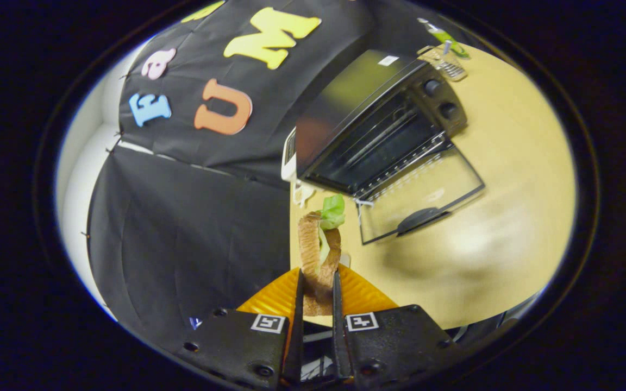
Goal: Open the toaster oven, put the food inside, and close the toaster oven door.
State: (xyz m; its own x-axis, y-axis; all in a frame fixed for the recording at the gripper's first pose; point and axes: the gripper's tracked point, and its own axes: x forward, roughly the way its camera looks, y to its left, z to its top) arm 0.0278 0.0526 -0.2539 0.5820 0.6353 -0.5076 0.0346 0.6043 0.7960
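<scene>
My gripper (317, 290) is shut on a sandwich (318, 255) of two brown bread slices with green lettuce sticking out ahead. The sandwich is lifted off the tan table (508, 179). Beyond the fingers and to the right stands a black toaster oven (370, 125), tilted in the view. Its glass door (419, 198) hangs fully open, flat over the table, handle toward me. The wire rack inside the oven shows through the opening. Two knobs (439, 99) sit on the oven's right panel.
A white object (289, 157) stands at the oven's left side against the black cloth wall. Behind the oven lie a small metal grater-like item (446, 62) and a green-topped bottle (443, 35). Bare table spreads right of the door.
</scene>
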